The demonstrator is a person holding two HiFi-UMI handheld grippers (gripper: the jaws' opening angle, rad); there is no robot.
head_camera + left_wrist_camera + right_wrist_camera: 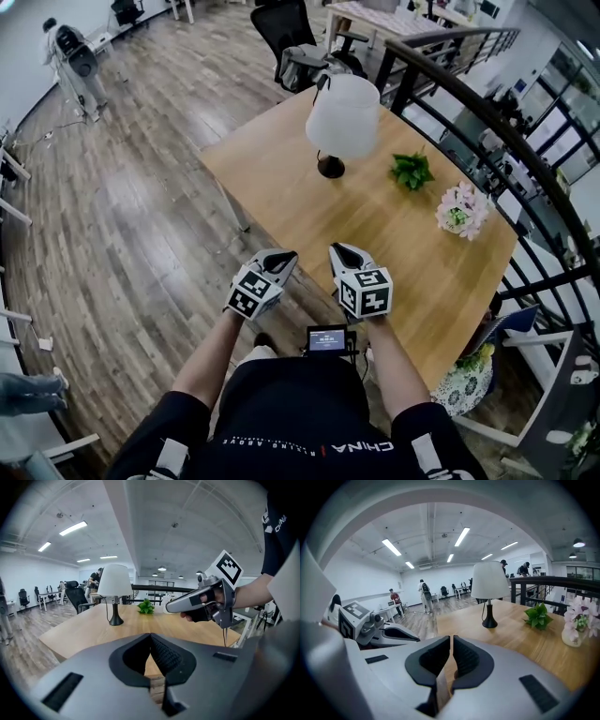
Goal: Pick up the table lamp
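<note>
Surface [281, 202] across centre frame, table lamp [342, 117] upright near its upper edge.
The lamp stands untouched, well apart from both tools. At lower centre, left tool [278, 263] and right tool [341, 255] sit side by side, jaws pinched together and empty, seemingly aimed lampward for an approach.

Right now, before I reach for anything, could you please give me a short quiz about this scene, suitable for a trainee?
1. True or false: the left gripper is shut on the table lamp.
2. What stands on the table between the lamp and the pink flowers? A) a small green plant B) a mug C) a book
3. What colour is the lamp's shade?

Key: 1 false: its jaws are together on nothing, well short of the lamp. 2 A. 3 white.
</note>
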